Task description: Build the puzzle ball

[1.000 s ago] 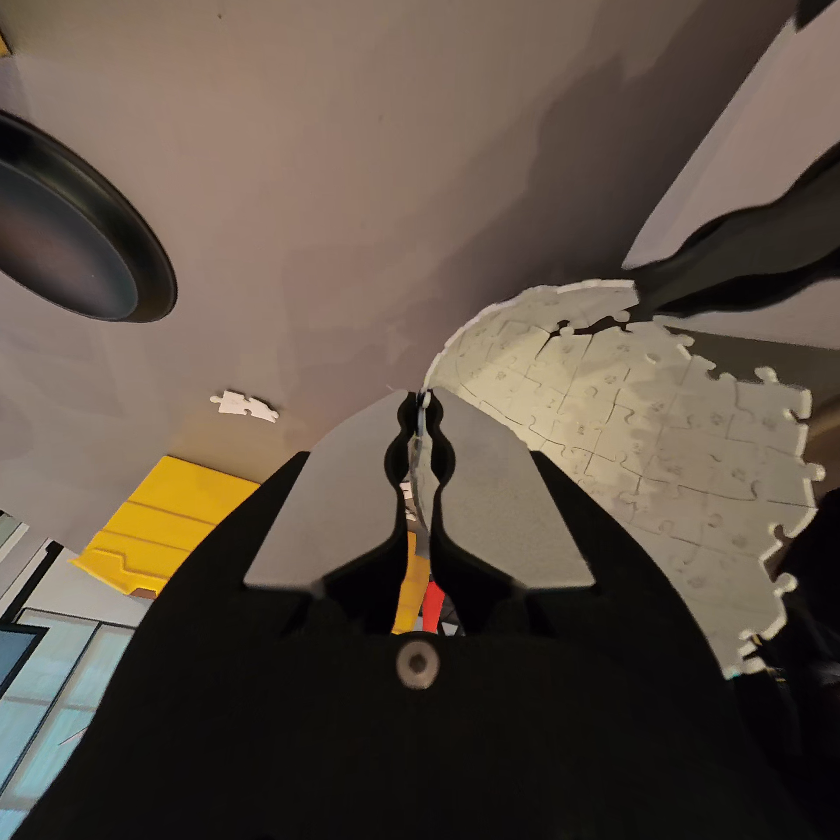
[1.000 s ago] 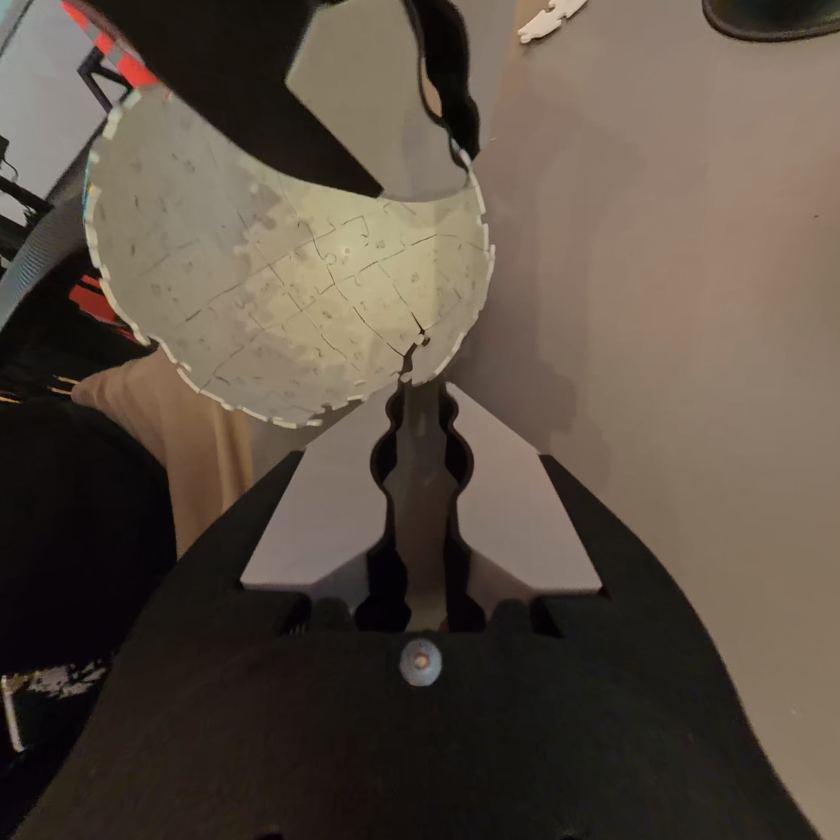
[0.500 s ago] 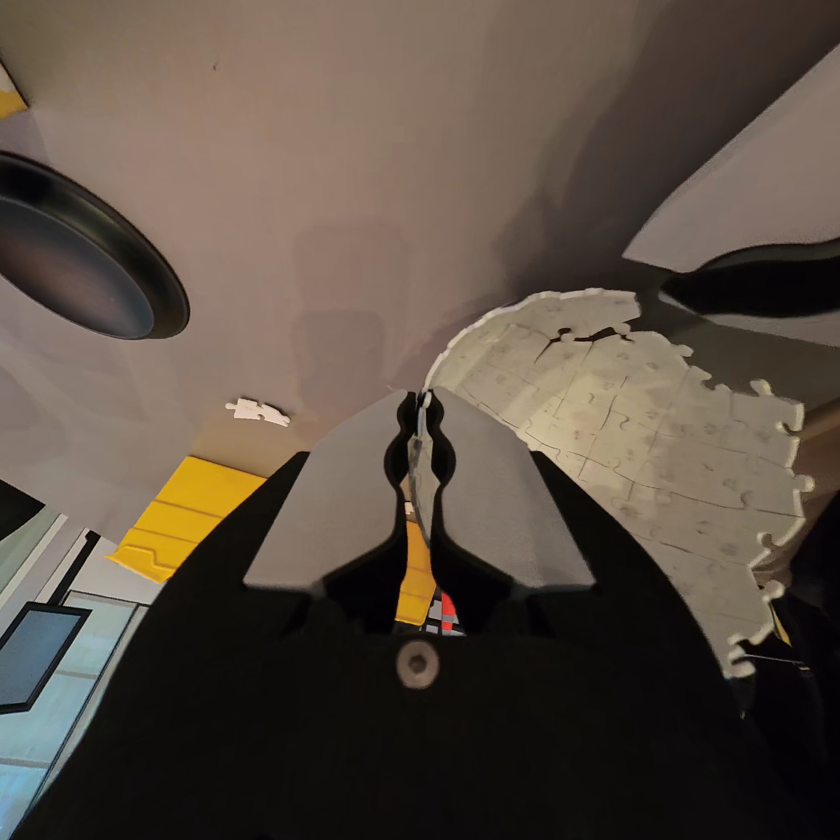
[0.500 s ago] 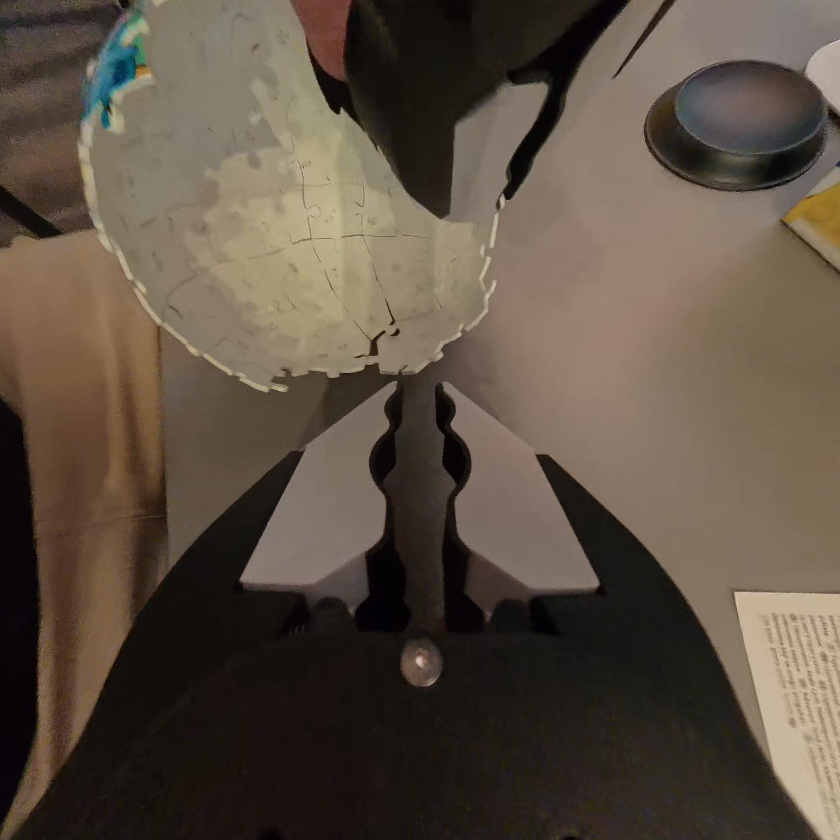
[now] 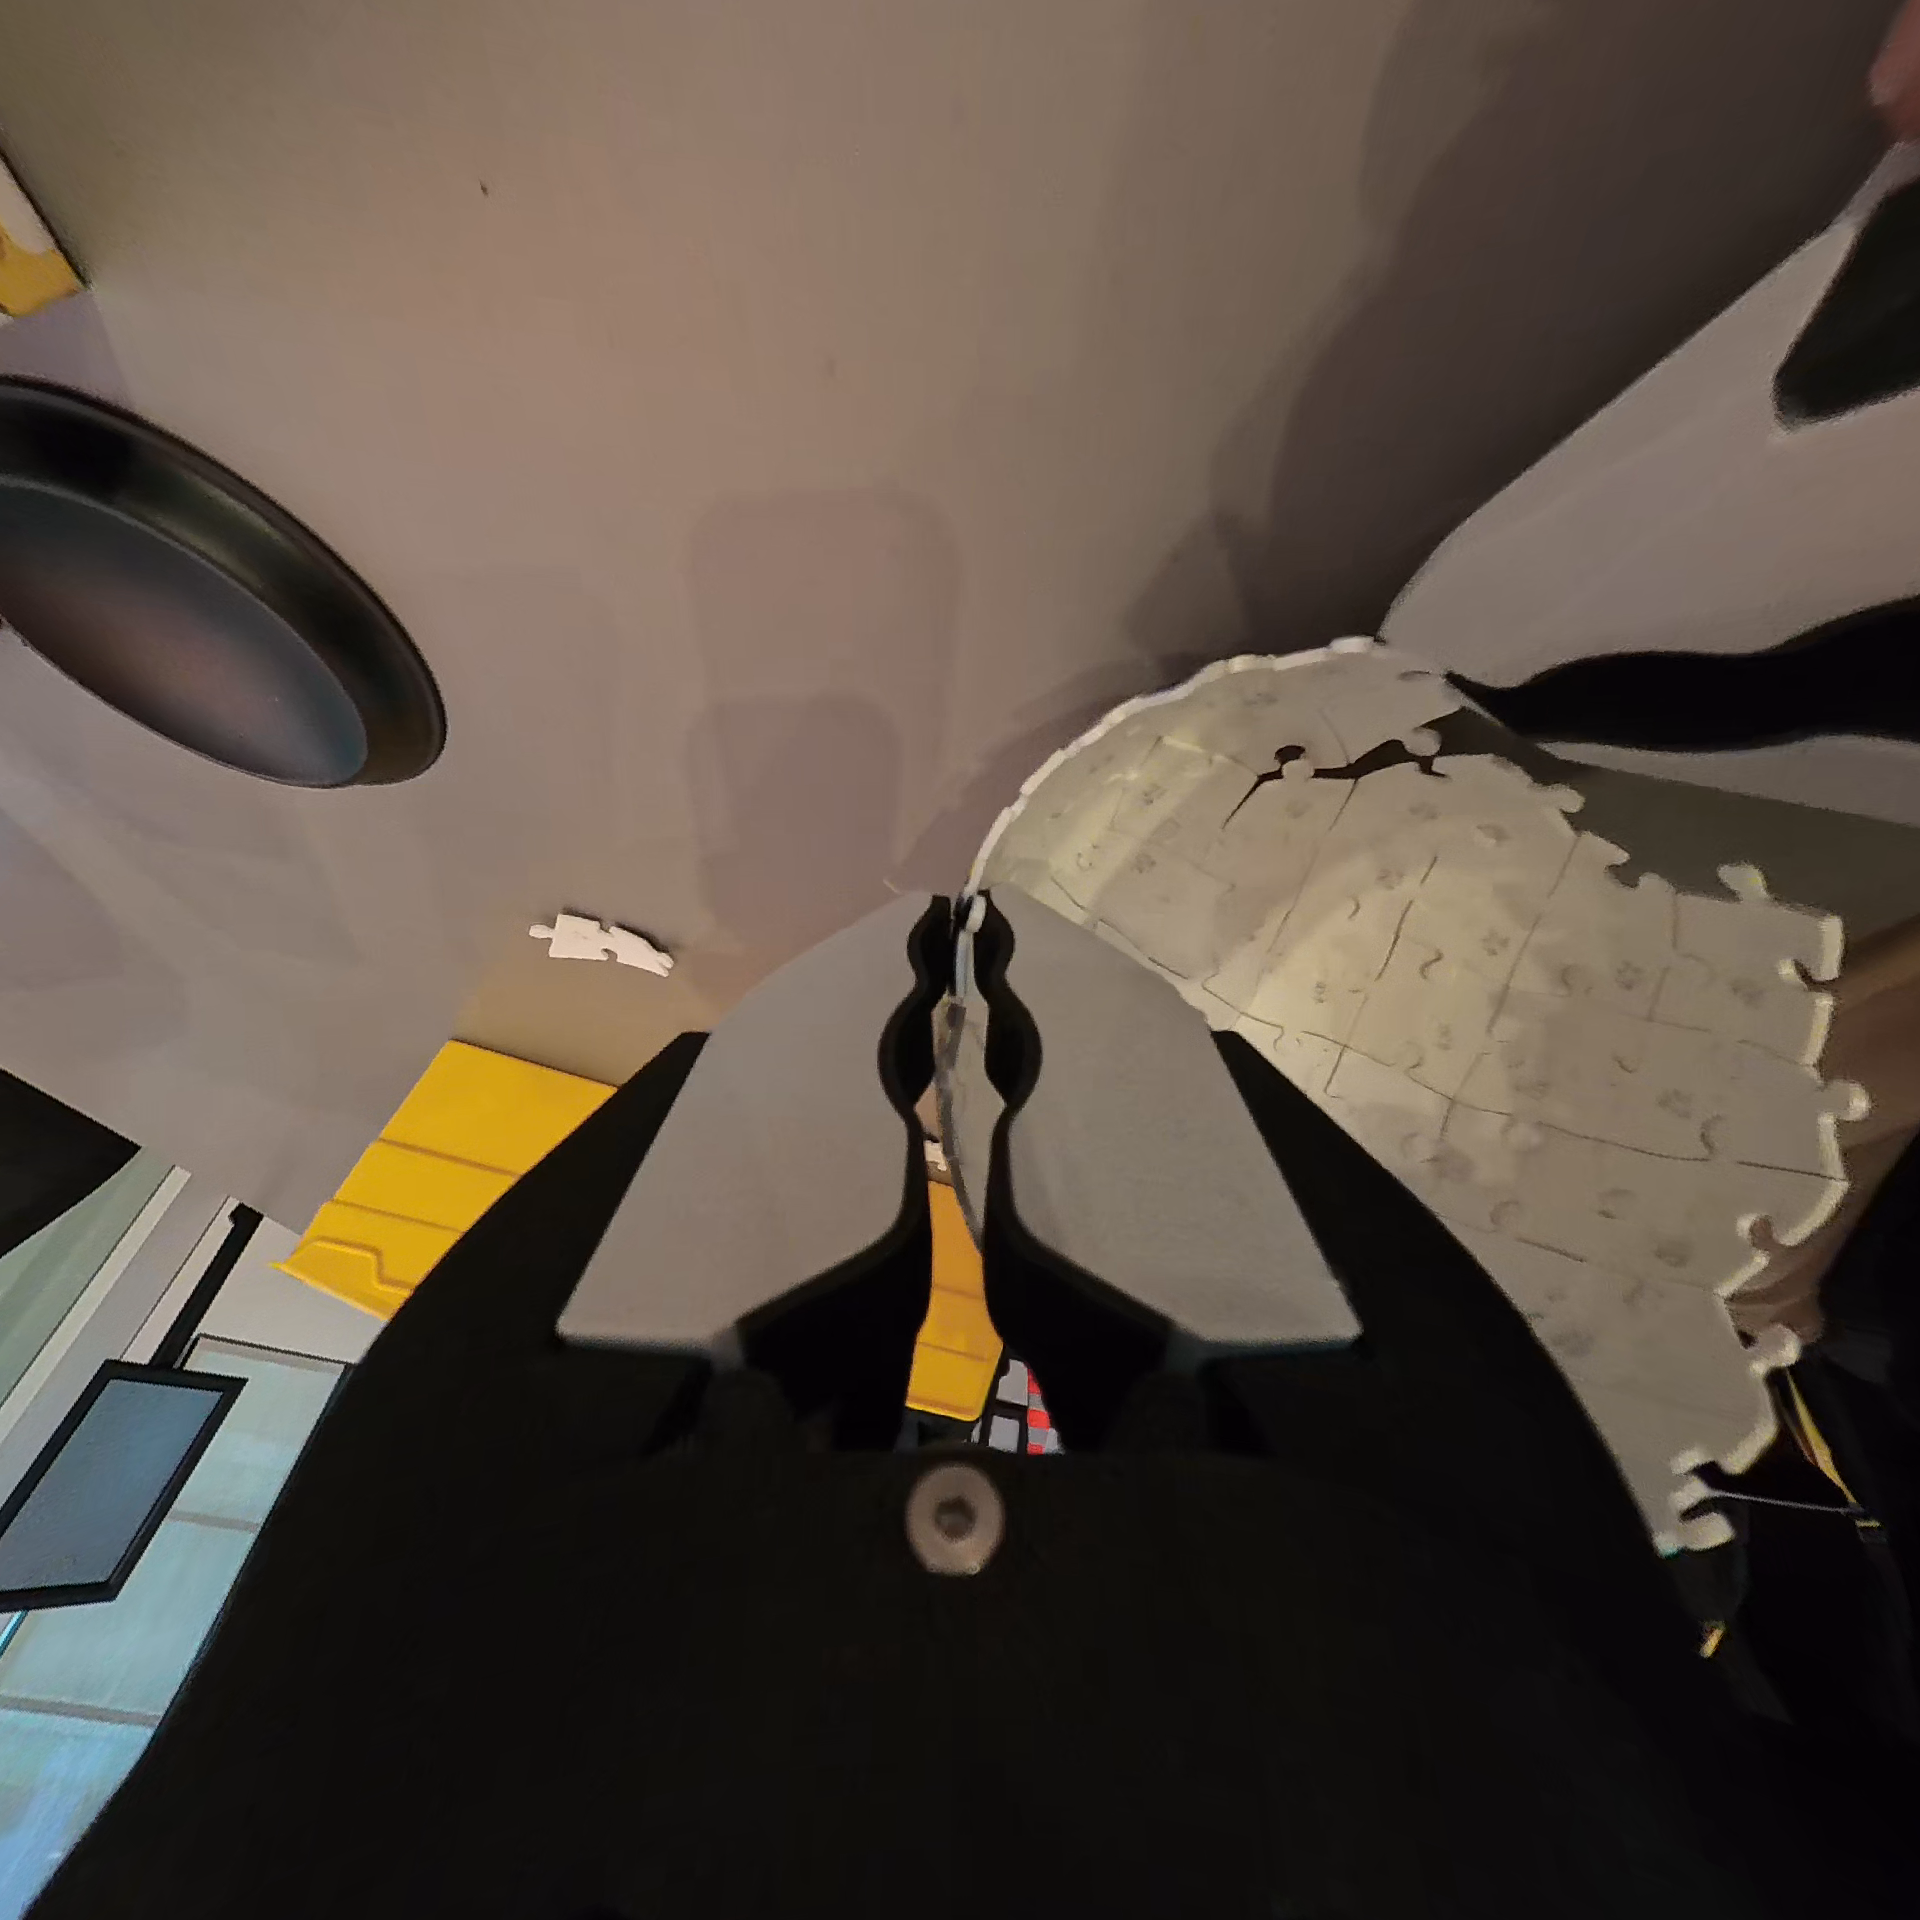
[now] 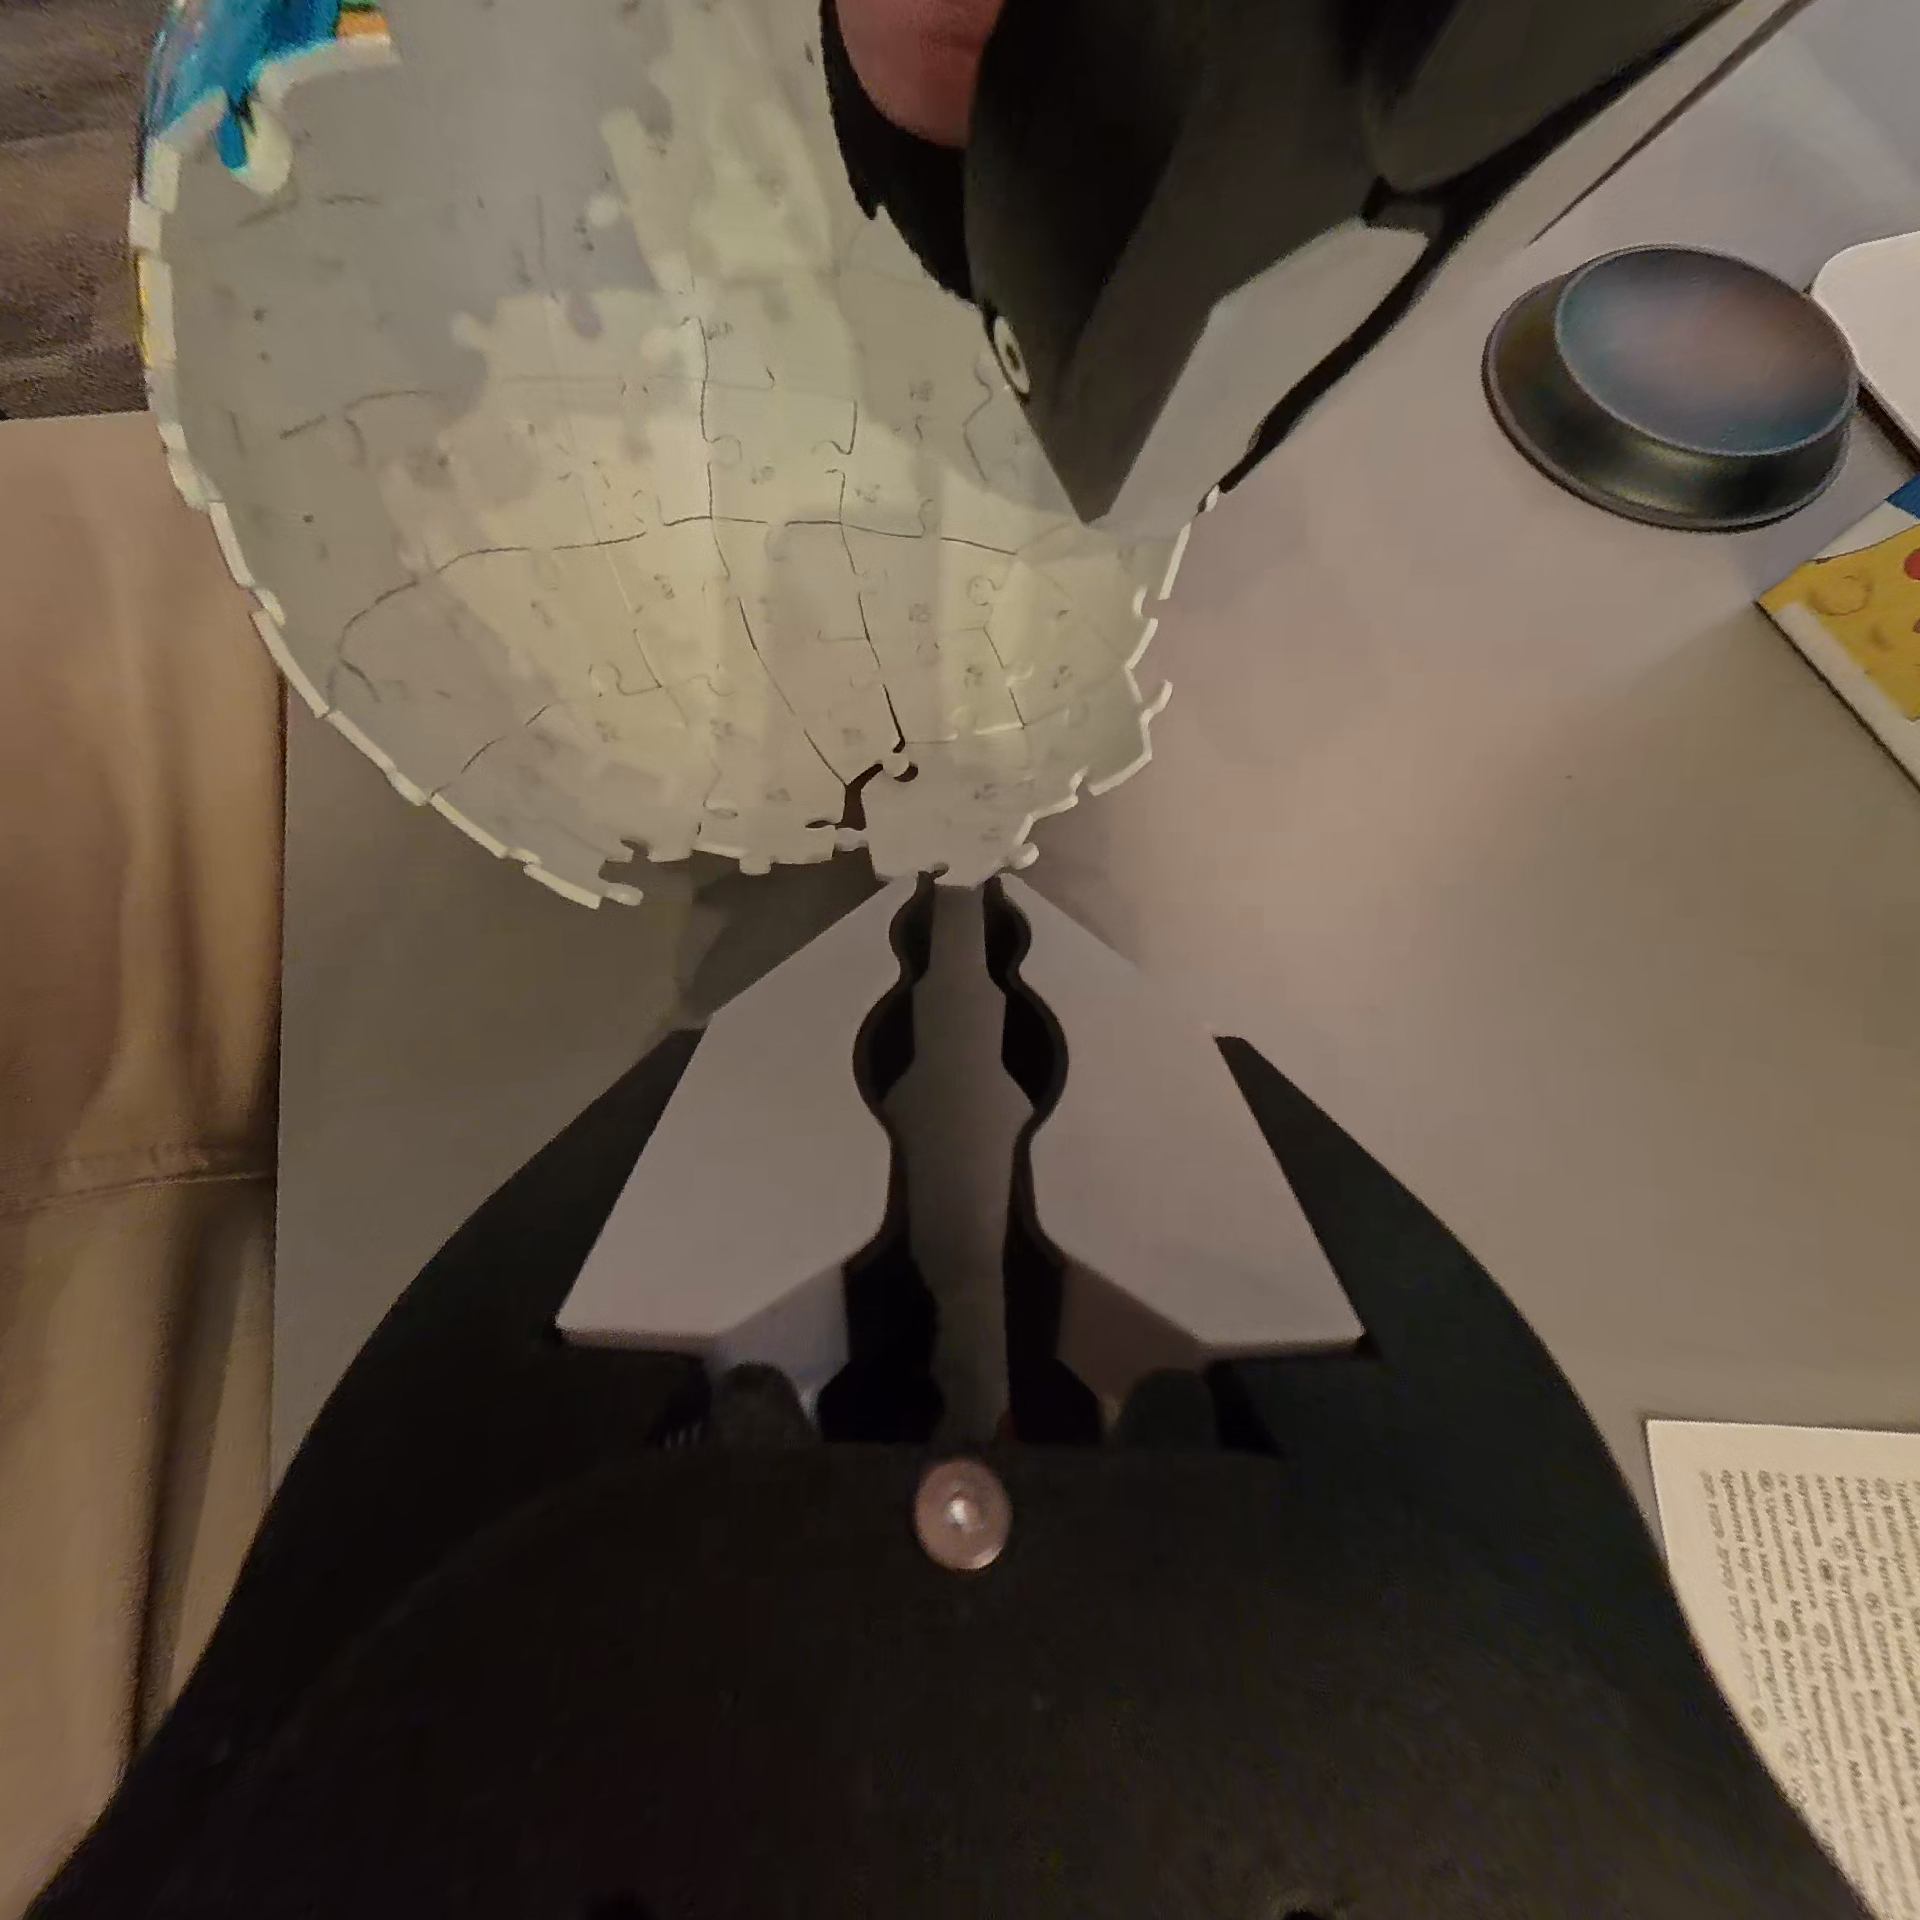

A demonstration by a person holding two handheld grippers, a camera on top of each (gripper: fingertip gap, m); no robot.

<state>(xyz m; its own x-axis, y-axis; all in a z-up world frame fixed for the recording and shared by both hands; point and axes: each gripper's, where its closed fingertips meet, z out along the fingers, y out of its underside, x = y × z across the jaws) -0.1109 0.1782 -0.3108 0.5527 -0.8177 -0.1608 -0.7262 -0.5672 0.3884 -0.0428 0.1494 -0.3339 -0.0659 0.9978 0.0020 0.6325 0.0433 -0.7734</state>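
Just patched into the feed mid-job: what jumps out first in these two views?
The half-built puzzle ball, a pale curved shell with its inside facing the right wrist camera, is held up off the grey table. The left gripper is shut on its rim, while the right gripper sits at the opposite edge, near an open seam. A loose white piece lies on the table, beside a black dish.

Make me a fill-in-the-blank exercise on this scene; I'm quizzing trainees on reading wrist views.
1. The left gripper is shut on the ___ of the half-built white curved puzzle shell.
2. The loose white puzzle piece lies on the grey ___.
3. The right gripper's tips sit at the shell's edge near a small open ___ between pieces.
4. The round dish on the table is ___ in colour.

Missing words: rim; table; gap; black
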